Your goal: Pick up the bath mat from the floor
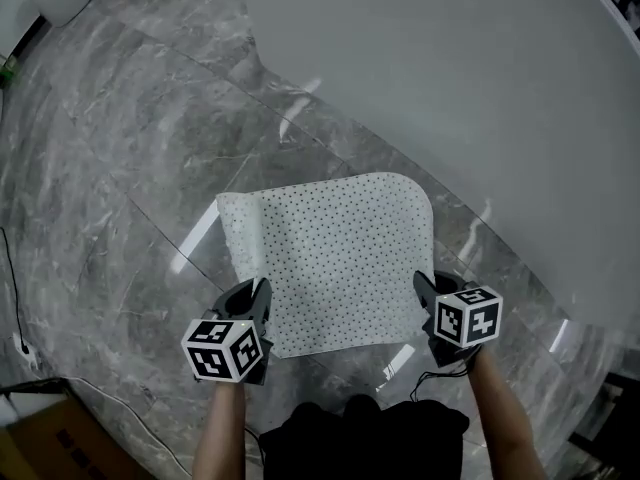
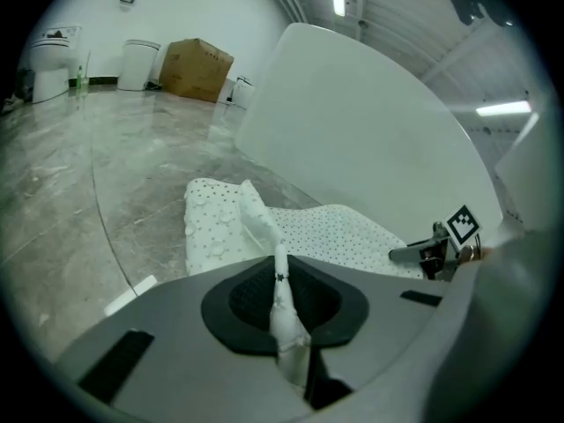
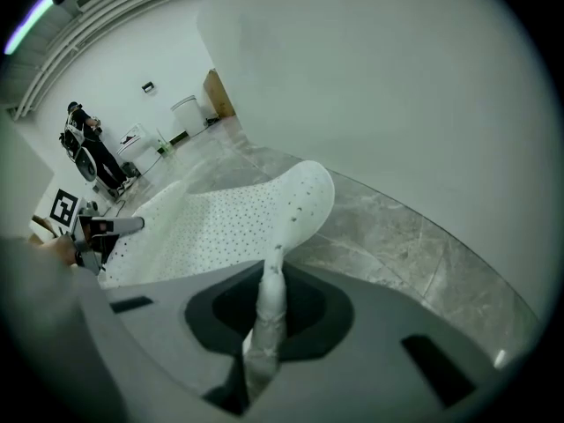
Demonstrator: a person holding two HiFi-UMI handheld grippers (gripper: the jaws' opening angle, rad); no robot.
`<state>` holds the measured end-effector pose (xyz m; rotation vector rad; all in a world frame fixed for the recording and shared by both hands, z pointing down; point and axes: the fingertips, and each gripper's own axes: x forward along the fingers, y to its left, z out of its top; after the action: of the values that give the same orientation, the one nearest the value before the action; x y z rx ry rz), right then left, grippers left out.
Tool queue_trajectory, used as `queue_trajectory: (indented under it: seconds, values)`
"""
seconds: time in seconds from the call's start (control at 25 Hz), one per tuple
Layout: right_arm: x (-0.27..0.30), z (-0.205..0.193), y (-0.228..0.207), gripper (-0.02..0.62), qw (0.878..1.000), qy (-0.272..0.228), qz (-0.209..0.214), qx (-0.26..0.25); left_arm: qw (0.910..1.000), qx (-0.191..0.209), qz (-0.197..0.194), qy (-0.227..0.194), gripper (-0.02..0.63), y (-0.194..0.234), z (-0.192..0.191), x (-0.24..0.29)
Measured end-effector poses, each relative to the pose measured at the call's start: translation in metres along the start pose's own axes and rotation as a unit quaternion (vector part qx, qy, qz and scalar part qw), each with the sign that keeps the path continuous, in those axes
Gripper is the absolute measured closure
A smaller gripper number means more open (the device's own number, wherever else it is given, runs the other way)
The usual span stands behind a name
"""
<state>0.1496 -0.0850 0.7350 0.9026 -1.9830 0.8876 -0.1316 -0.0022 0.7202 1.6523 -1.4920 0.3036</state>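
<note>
Clamped between both sets of fingers: the bath mat (image 1: 340, 258), white, rubbery, dotted with small holes, its two near corners pinched into thin upright folds. Left corner squeezed in the left gripper (image 1: 258, 300), clenched on a narrow ridge of mat; right corner squeezed likewise in the right gripper (image 1: 428, 293), tight on the folded edge. Between the two grips, a shallow sag; just beyond the left fingers, a curled side edge. Far end draped ahead of the fingertips over the grey marble floor (image 1: 130, 168), touching it or just above it, hard to tell which. Judged as the lifting step: grasp made, raise barely begun. To do it well, raise both hands together and level, at a constant spacing, to avoid stretching or bunching the sheet. Hold the squeeze firm, with only a thin fold in each bite and a limp, probably slick sheet prone to sliding out. Lift up and slightly back toward the body, peeling the far end away rather than dragging it. Further out, ahead of the fingertips and to the right, a big white curved wall (image 1: 450, 88); far ahead of the left fingers, a cardboard box (image 2: 196, 69).
</note>
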Motion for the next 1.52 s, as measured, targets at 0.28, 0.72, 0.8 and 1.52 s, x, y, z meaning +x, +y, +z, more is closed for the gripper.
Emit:
queue_trajectory:
  seconds: [0.28,0.72,0.8,1.52]
  values:
    - [-0.044,0.024,0.039,0.571,1.0,-0.003,0.011,0.02,0.9978,-0.022,0.061,-0.013,0.583,0.003,0.03,-0.063]
    - [-0.158,0.042,0.091,0.571,0.998,0.016,-0.011,0.064,0.9976,-0.029,0.062,-0.013,0.584,-0.069,0.092,-0.171]
    - [-0.195,0.048,0.1,0.571,0.998,0.02,-0.016,0.062,0.998,-0.029,0.056,-0.005,0.584,-0.091,0.102,-0.198]
    - [-0.492,0.153,0.185,0.571,0.991,-0.08,-0.041,0.101,0.9993,-0.007,-0.011,-0.036,0.583,-0.231,0.274,-0.408]
